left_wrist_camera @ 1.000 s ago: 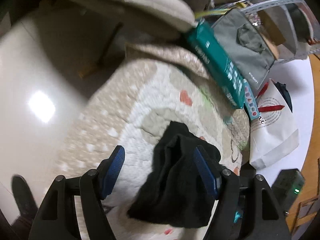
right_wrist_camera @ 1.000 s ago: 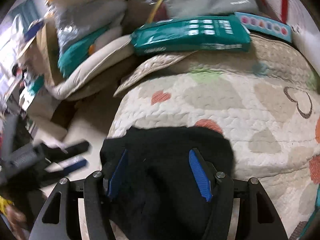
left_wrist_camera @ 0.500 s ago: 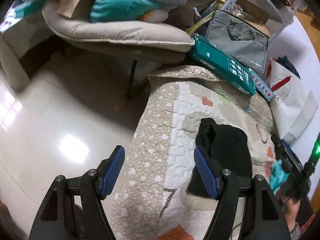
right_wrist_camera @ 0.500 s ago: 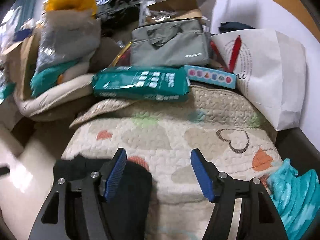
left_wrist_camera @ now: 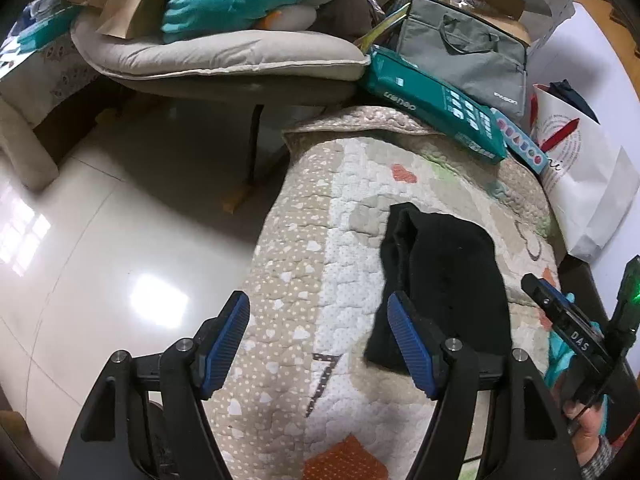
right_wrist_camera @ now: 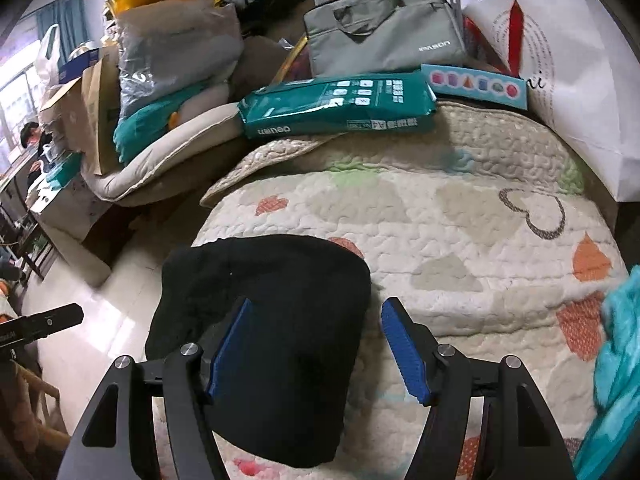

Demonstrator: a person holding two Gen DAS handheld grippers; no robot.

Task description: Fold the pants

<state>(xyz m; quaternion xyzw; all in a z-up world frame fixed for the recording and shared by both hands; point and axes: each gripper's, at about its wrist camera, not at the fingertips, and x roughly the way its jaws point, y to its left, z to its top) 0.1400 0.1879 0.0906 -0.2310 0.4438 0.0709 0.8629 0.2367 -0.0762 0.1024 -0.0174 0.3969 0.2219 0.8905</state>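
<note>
— What is the room like around you?

— Cluttered. A quilted bed cover (right_wrist_camera: pixel 460 216) with hearts fills the middle of both views. Along its far edge, at the top of the frame, lie a green packet (right_wrist_camera: pixel 340 106), a grey bag (right_wrist_camera: pixel 384 40) and a white paper bag (right_wrist_camera: pixel 560 92). A padded chair (left_wrist_camera: pixel 224 56) piled with things stands in the upper left of the left view, over a shiny tiled floor (left_wrist_camera: pixel 100 260).

— And the pants?

— The black pants (right_wrist_camera: pixel 272 312) lie on the cover as a compact folded bundle, lower centre-left in the right view and right of centre in the left view (left_wrist_camera: pixel 440 272). They rest near the bed's edge, I judge because that is within my easy reach.

— Are you gripping them?

— No. My left tongs (left_wrist_camera: pixel 320 344) gape wide above the cover, beside the bundle, with nothing between them. My right tongs (right_wrist_camera: pixel 316 348) are spread too; the left jaw stands over the cloth, the other over bare quilt, neither pinching.

— So the fold is done?

— It looks so to me: the bundle holds its shape unaided. The edges look a little uneven.
</note>
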